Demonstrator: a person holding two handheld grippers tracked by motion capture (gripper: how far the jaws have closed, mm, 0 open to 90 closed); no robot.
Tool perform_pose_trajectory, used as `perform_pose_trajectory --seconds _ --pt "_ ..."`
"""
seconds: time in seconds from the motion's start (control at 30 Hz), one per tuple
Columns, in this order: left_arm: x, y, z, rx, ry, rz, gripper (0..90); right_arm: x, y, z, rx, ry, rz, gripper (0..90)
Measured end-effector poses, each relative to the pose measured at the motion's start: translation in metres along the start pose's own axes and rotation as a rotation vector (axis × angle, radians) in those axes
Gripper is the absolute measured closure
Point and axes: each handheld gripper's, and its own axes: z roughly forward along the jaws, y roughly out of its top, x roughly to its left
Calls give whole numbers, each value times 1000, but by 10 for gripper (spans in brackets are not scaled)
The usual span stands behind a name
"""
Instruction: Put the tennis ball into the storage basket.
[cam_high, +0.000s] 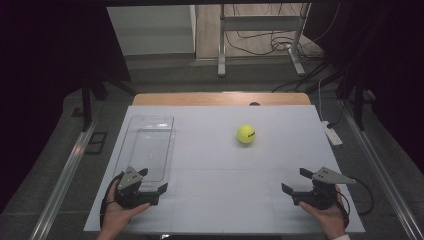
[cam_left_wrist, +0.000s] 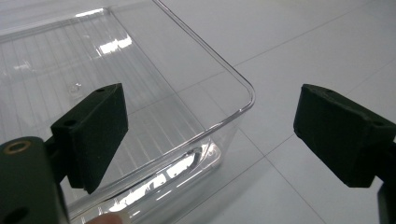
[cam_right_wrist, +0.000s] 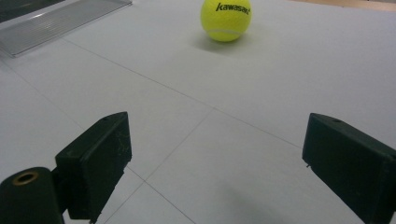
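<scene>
High view first: the yellow felt tennis ball (cam_high: 246, 134) sits alone on the pale sheet, right of centre and toward the far half of it, well apart from both tools. The right gripper (cam_high: 296, 181) hovers near the front right corner with its jaws spread wide and nothing between them. In the right gripper view the ball (cam_right_wrist: 226, 19) lies straight ahead of those jaws, its black lettering facing the camera.

To take the ball well, my judgement is that the right gripper should travel forward low over the sheet, keep its jaws wide until they straddle the ball at its widest part, then close gently, since a round ball may roll off if nudged on one side.

The left gripper (cam_high: 152, 180) is also spread and empty, poised at the near end of the clear ribbed plastic tray (cam_high: 145, 145), one jaw over the tray's corner (cam_left_wrist: 243, 88).

The pale blue-white sheet (cam_high: 215, 200) covers a wooden table (cam_high: 215, 98), with faint seams crossing it. Beyond lie grey floor, a metal stand (cam_high: 260, 30) and loose cables (cam_high: 280, 45), with dark surroundings at both sides.
</scene>
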Motion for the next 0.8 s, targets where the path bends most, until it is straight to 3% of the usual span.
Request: perform_pose_trajectory --seconds 0.8 --pt "-8 9 0 -1 -15 9 119 2 0 -1 4 -6 1 90"
